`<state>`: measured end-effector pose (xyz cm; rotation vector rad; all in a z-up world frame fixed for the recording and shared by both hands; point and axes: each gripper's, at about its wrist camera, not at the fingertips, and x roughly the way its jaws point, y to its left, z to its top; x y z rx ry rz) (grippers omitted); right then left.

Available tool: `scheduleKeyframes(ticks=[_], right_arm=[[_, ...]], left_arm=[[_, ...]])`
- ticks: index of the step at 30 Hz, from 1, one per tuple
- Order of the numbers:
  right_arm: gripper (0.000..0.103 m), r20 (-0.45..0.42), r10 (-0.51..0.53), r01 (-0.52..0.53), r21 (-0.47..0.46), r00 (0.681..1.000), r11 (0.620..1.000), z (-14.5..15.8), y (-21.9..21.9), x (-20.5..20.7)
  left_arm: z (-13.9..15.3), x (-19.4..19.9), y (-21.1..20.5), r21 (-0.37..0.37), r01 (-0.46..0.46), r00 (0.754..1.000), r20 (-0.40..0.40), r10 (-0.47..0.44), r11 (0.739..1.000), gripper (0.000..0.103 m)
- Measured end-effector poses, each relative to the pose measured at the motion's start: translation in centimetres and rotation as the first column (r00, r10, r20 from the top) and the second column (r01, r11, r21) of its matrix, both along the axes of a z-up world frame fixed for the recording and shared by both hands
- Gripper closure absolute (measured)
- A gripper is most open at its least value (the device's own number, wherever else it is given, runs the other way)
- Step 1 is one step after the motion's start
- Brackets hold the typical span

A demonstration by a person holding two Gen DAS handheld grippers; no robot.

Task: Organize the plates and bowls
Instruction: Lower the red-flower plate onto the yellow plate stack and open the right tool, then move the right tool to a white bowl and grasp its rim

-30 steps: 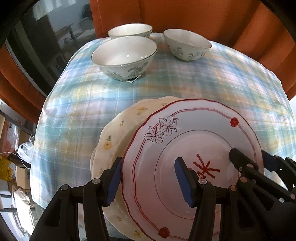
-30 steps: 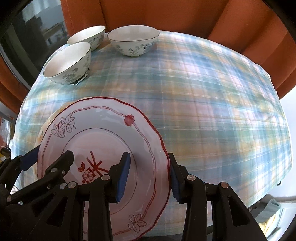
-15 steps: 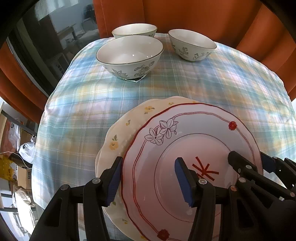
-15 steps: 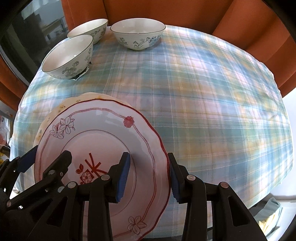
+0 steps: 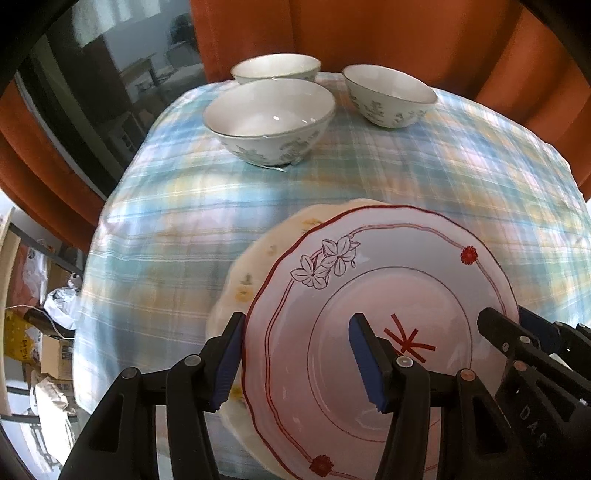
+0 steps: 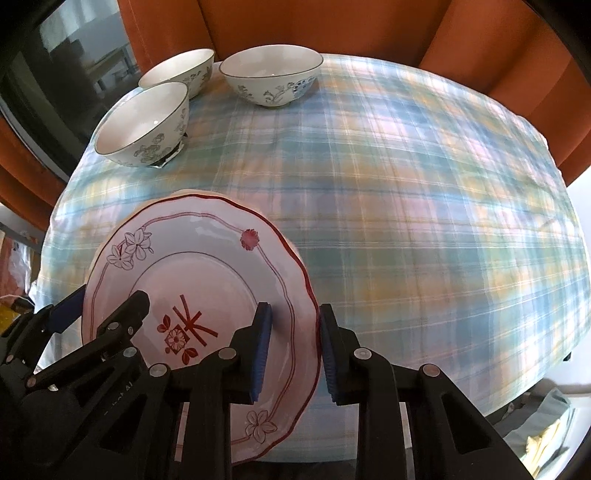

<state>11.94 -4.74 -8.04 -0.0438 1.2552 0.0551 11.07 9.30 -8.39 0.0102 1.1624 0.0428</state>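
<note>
A red-rimmed white plate point(image 5: 388, 295) with flower drawings is held above a cream plate with yellow flowers point(image 5: 258, 266), near the table's front edge. My left gripper point(image 5: 299, 354) is shut on the red-rimmed plate's left rim. My right gripper point(image 6: 293, 347) is shut on its right rim point(image 6: 295, 295). The cream plate shows only as a thin edge point(image 6: 195, 192) in the right wrist view. Three white bowls with grey flower prints stand at the far side: one nearer point(image 5: 269, 118), one behind it point(image 5: 275, 68), one to the right point(image 5: 388, 94).
The table is covered by a blue and yellow plaid cloth point(image 6: 406, 184). Orange curtains point(image 5: 369, 33) hang behind it. A dark window point(image 5: 92, 74) is at the far left. Boxes and clutter point(image 5: 44, 332) lie on the floor to the left.
Both grippers have carried the red-rimmed plate forward over the table, so the bowls look closer. The plate covers more of the cream plate. The grips are unchanged.
</note>
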Motion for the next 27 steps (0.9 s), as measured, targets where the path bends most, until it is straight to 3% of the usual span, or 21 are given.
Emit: scheduleKeyframes(ticks=[7, 15, 20, 27], right_arm=[[0.074, -0.011, 0.014, -0.014, 0.005, 1.0, 1.0, -0.7, 1.4, 0.4], [0.074, 0.003, 0.034, -0.034, -0.076, 0.999, 0.997, -1.0, 2.7, 0.8], [0.073, 0.008, 0.024, -0.024, -0.078, 1.0, 0.997, -1.0, 2.6, 0.7], [0.068, -0.003, 0.008, -0.008, -0.04, 1.0, 0.999, -0.8, 2.3, 1.0]], left_arm=[[-0.5, 0.2, 0.6, 0.04, 0.007, 1.0, -0.007, -0.006, 0.999, 0.046], [-0.9, 0.5, 0.6, 0.076, 0.021, 0.999, 0.033, -0.024, 0.997, 0.043], [-0.9, 0.6, 0.8, 0.04, 0.041, 0.999, 0.032, -0.042, 0.998, 0.032], [-0.8, 1.1, 1.6, -0.021, 0.067, 0.997, 0.028, -0.066, 0.998, 0.024]])
